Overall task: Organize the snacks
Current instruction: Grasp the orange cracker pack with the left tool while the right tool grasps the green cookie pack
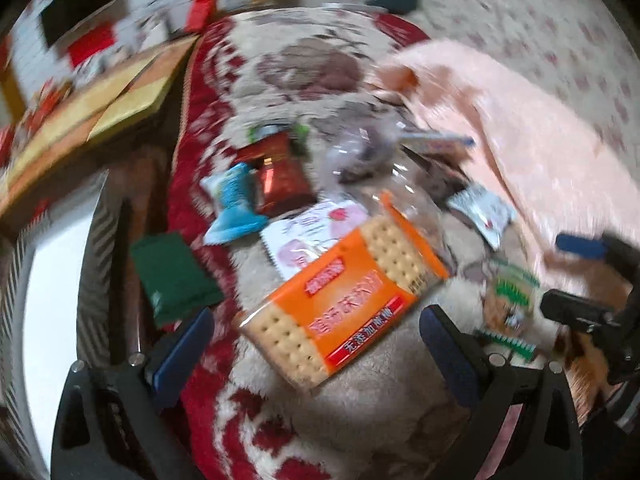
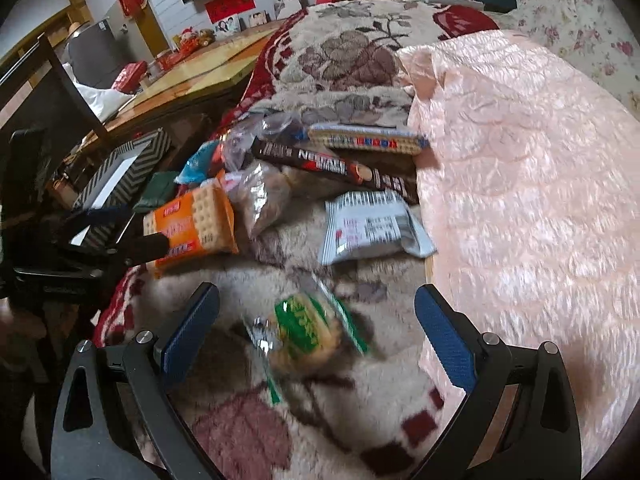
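Snacks lie scattered on a plush red and cream blanket (image 2: 344, 56). My left gripper (image 1: 316, 332) is open over an orange cracker pack (image 1: 344, 300), empty. My right gripper (image 2: 316, 324) is open around a small green-labelled biscuit pack (image 2: 308, 332) that lies on the blanket; it also shows in the left wrist view (image 1: 510, 300). The cracker pack (image 2: 192, 224) shows left in the right wrist view, with the left gripper (image 2: 116, 228) beside it. Further back lie a dark long biscuit box (image 2: 332, 168), a white packet (image 2: 372, 228), a red packet (image 1: 280, 176) and a blue packet (image 1: 234, 208).
A pink quilt (image 2: 520, 184) covers the right side. A chevron-patterned box (image 2: 120, 176) and a green packet (image 1: 172, 276) sit at the blanket's left edge. A wooden table (image 2: 192, 76) stands behind on the left.
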`<state>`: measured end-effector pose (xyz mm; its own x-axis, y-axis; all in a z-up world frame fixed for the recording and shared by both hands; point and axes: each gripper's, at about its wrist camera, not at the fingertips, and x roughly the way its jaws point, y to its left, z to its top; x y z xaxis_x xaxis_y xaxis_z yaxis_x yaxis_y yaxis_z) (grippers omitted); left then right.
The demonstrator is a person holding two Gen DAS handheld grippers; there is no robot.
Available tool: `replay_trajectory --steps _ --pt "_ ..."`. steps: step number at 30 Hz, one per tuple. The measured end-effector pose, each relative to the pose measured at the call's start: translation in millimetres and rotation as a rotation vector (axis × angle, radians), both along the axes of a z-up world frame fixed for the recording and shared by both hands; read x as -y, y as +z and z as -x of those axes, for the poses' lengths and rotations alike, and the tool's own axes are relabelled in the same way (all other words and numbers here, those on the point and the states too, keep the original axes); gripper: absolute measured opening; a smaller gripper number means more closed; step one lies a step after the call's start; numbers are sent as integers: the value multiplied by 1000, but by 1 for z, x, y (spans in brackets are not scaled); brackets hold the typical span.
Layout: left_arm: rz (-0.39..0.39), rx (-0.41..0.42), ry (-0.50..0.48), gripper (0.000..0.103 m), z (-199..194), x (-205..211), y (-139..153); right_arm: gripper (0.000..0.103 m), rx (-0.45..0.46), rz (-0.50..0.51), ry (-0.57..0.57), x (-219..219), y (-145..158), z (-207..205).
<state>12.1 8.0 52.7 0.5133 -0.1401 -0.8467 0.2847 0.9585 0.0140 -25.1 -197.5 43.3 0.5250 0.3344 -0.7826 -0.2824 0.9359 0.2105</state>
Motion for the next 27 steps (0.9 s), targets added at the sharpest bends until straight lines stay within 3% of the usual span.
replay_trajectory --steps 8,12,16,21,27 --pt "-169 23 -190 103 -7 26 -14 99 -59 66 67 0 -15 10" --pt "-186 28 -248 103 -10 30 -14 99 -61 112 139 -8 -20 6" --pt "-187 18 -214 103 -18 30 -18 99 -135 73 42 1 -28 -1" --pt "-163 19 -202 103 -17 25 -18 99 -308 -108 -71 18 -38 0" --pt "-153 0 -185 103 -20 19 -22 99 -312 -87 -64 -6 -42 -17"
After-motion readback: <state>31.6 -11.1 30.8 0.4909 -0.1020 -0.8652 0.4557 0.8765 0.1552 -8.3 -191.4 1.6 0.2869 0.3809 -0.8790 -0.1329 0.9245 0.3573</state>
